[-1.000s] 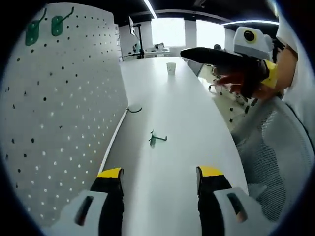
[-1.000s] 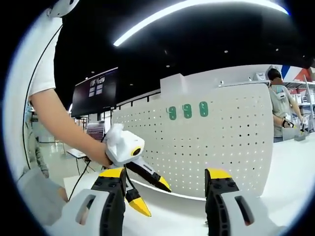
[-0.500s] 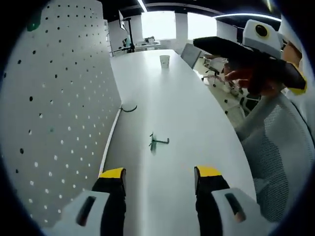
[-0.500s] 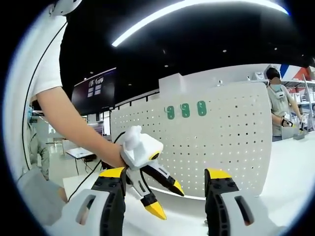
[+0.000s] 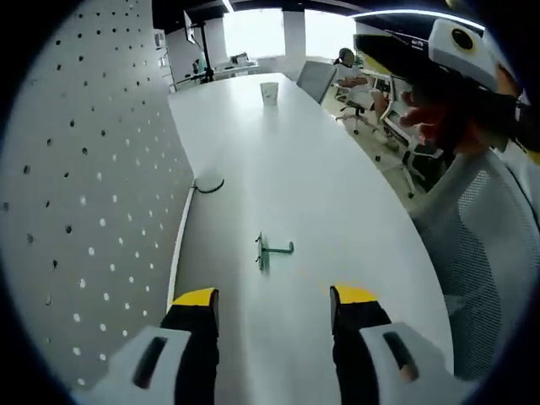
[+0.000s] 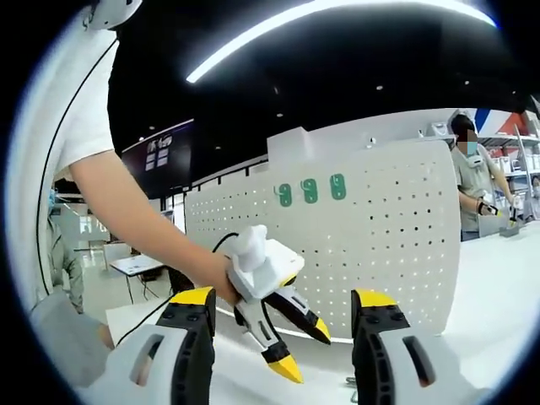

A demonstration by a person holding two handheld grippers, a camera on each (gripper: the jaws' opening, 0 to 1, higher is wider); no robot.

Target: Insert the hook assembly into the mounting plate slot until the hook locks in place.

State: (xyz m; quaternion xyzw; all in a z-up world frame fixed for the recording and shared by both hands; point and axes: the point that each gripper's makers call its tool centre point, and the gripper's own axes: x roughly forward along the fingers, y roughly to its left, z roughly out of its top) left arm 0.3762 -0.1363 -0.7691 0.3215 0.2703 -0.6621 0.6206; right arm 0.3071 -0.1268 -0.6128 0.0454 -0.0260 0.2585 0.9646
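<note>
The green hook assembly (image 5: 268, 251) lies flat on the white worktop (image 5: 337, 194), out from the foot of the upright white pegboard (image 5: 93, 194) that runs along one long edge of the worktop and serves as the mounting plate. The left claw (image 5: 274, 305) hovers just short of the hook, its jaws spread wide with nothing between them. The right claw (image 6: 283, 308) is held up off the worktop, also wide open and empty, facing the pegboard's perforated face (image 6: 371, 228), where three green hooks (image 6: 309, 190) already hang near its top edge.

The likely trouble is the pickup: the hook is thin and lies flat, so jaws closing from above could skate it across the smooth worktop or pinch it crooked. A skewed grip would then present the hook's tabs at an angle to the slots, and it might jam or hang loose without locking. A dark wire hook (image 5: 207, 185) lies at the pegboard's base and could be caught by mistake.
</note>
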